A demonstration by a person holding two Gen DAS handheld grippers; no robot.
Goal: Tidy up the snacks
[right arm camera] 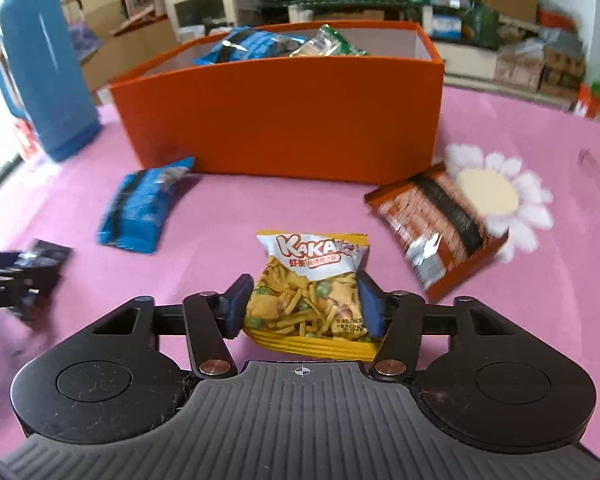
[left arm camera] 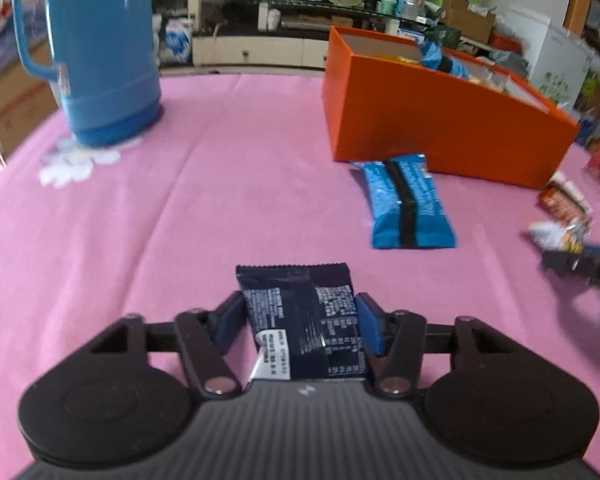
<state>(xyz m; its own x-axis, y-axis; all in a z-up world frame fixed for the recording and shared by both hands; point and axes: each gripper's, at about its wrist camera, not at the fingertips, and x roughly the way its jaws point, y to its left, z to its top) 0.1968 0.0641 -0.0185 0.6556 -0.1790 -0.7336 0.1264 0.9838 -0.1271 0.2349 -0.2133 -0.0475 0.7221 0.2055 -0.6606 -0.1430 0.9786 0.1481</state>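
A: Left gripper [left arm camera: 300, 322], seen from its own camera: jaws pressed on both sides of a dark navy foil snack packet [left arm camera: 300, 320] with white print. The packet lies on the counter [left arm camera: 220, 208], which is covered in pink cloth.

B: Right gripper [right arm camera: 302, 304]: jaws closed against a yellow and white bag of mixed crackers and green peas [right arm camera: 312, 284], pads denting its sides. Bag also low on the pink cloth.

A: No earlier view to compare. Other snacks?

B: A blue foil packet with a black stripe [left arm camera: 410, 204] lies flat just in front of the orange rectangular cardboard box [left arm camera: 440, 120], near its left corner. A brown-red packet with a dark band [right arm camera: 436, 232] lies to the right, one end resting on a white flower-shaped coaster with a cream centre [right arm camera: 500, 200].

A: Inside the box?

B: From the right wrist view, another blue packet and a green and clear packet show above the rim.

A: A tall blue plastic thermos jug with a handle [left arm camera: 104, 52] stands far left on a second white flower coaster, well apart from the box.
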